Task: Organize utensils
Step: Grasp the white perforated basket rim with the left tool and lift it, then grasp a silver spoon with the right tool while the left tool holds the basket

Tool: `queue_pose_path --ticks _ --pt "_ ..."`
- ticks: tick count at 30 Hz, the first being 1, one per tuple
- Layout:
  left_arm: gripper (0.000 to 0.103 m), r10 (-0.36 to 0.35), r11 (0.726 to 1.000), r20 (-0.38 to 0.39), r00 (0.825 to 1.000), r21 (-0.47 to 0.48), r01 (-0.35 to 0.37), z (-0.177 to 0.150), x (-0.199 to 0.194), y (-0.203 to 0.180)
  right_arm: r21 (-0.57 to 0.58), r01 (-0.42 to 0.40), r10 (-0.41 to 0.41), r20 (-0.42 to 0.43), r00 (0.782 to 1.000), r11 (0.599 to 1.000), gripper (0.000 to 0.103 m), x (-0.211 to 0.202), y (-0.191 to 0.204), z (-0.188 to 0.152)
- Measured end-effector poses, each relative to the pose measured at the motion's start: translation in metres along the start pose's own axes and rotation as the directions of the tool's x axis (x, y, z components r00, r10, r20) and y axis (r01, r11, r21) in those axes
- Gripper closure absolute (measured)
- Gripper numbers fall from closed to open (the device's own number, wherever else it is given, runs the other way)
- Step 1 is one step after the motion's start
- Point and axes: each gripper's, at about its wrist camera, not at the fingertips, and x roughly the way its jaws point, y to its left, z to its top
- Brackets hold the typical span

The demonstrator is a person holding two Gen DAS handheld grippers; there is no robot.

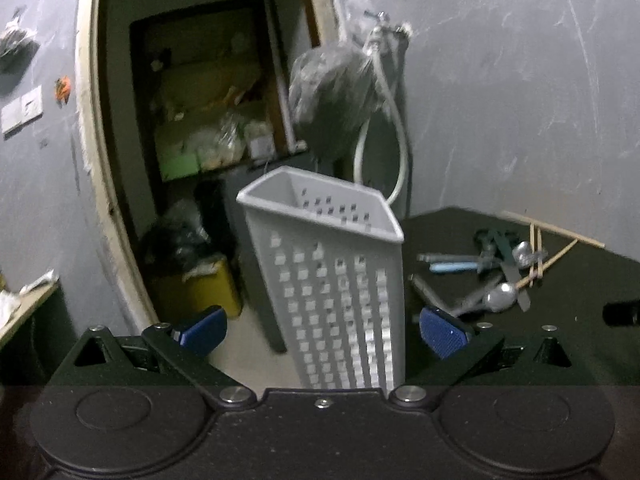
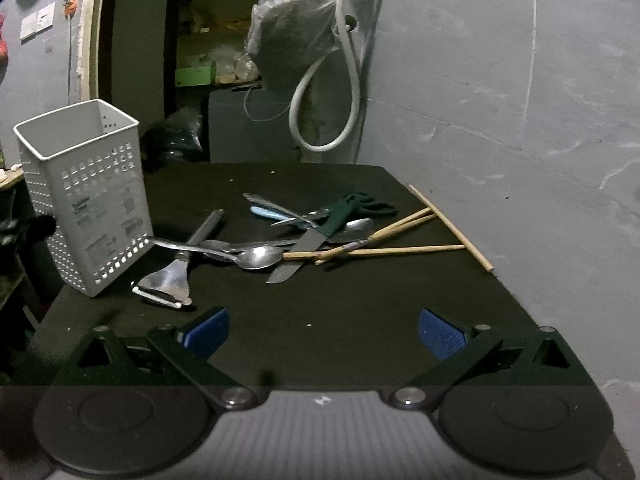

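Between the spread, empty fingers of the left gripper (image 1: pixel 323 330): white utensil holder (image 1: pixel 336 280), tilted, dead ahead. Right gripper (image 2: pixel 323 332) likewise wide, empty; utensil pile (image 2: pixel 280 240) beyond at centre frame on desk (image 2: pixel 360 300), holder at left.

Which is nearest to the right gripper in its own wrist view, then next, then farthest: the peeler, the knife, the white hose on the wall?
1. peeler, front left on the table.
2. knife, mid-table in the utensil pile.
3. white hose, hanging on the back wall.
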Motion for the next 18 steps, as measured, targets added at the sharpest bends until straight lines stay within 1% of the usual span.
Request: queue_pose_path --ticks 6,8,10,11,13,15,16,18 --pt "0.001 0.009 1.0 0.016 1.0 -0.029 -0.008 0.014 0.024 -0.006 -0.005 -0.018 0.018 0.003 1.0 1.0 0.0 0.0 0.006 -0.003" --pt "0.001 0.024 0.998 0.005 1.0 -0.049 -0.024 0.016 0.031 -0.008 -0.004 -0.024 0.024 0.012 1.0 1.0 0.0 -0.001 0.006 -0.004" --pt "0.001 0.062 0.995 -0.021 0.998 -0.071 -0.063 0.018 0.04 -0.01 -0.004 -0.023 0.023 0.013 1.0 1.0 0.0 -0.002 0.005 -0.004" --pt "0.001 0.056 0.995 -0.019 0.998 -0.078 -0.057 0.018 0.041 -0.009 -0.004 -0.024 0.024 0.014 1.0 1.0 0.0 -0.002 0.005 -0.004" --pt "0.005 0.05 0.995 -0.005 0.999 -0.09 -0.05 0.017 0.041 -0.01 -0.004 -0.031 0.031 0.018 0.999 0.999 0.0 -0.003 0.005 -0.005" --pt "0.017 0.05 0.996 0.003 0.999 -0.08 -0.05 0.017 0.04 -0.011 -0.003 -0.037 0.037 0.02 0.999 0.999 0.0 -0.003 0.004 -0.006" --pt "0.02 0.044 0.996 0.003 0.999 -0.079 -0.043 0.016 0.04 -0.011 -0.004 -0.04 0.04 0.02 0.999 0.999 0.0 -0.003 0.004 -0.006" --pt "0.021 0.042 0.995 0.004 0.999 -0.089 -0.042 0.016 0.039 -0.011 -0.008 -0.051 0.051 0.02 0.998 0.999 0.0 -0.003 0.003 -0.007"
